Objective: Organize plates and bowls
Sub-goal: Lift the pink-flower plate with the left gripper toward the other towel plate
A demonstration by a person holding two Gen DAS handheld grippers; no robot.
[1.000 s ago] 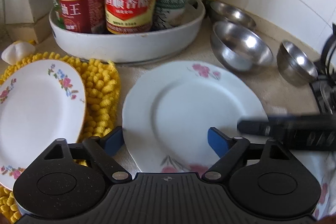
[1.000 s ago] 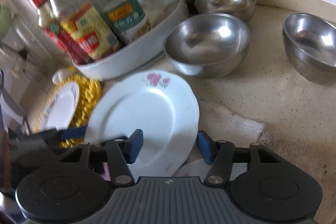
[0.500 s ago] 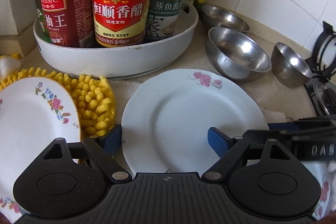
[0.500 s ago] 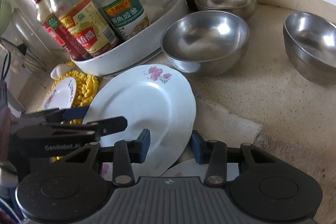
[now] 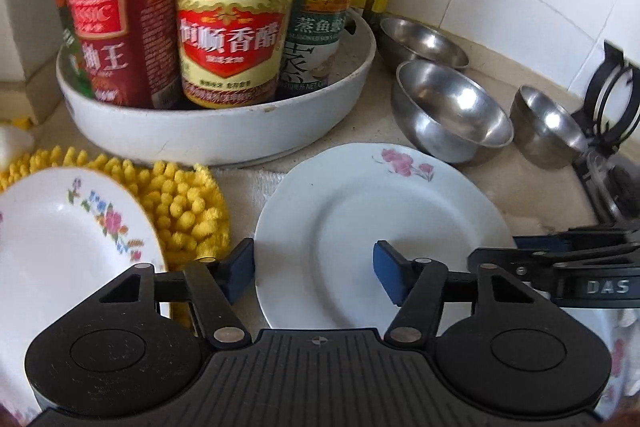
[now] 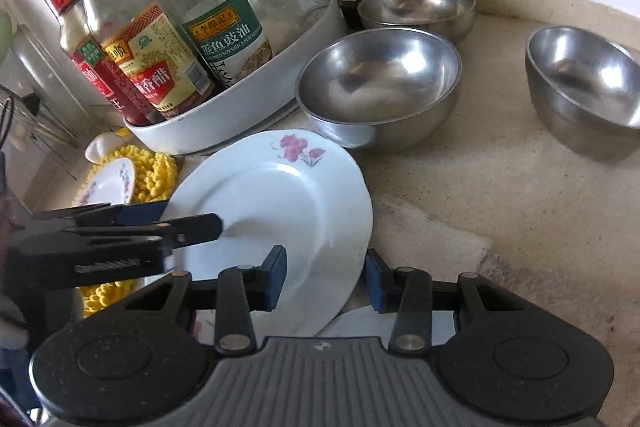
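While both grippers point down at the counter, the left gripper (image 5: 314, 275) straddles the near left rim of the pink-flowered plate (image 5: 380, 223); its jaws have just been closing, pads not visibly pressing. The right gripper (image 6: 325, 277) brackets the plate's near right rim at moderate width; contact cannot be told. Beyond the fingers stand three steel bowls (image 6: 380, 83) and a white tray (image 5: 224, 135) of sauce bottles (image 5: 230, 15). Left of them, a floral plate (image 5: 68, 239) rests on a yellow mat (image 5: 184, 203).
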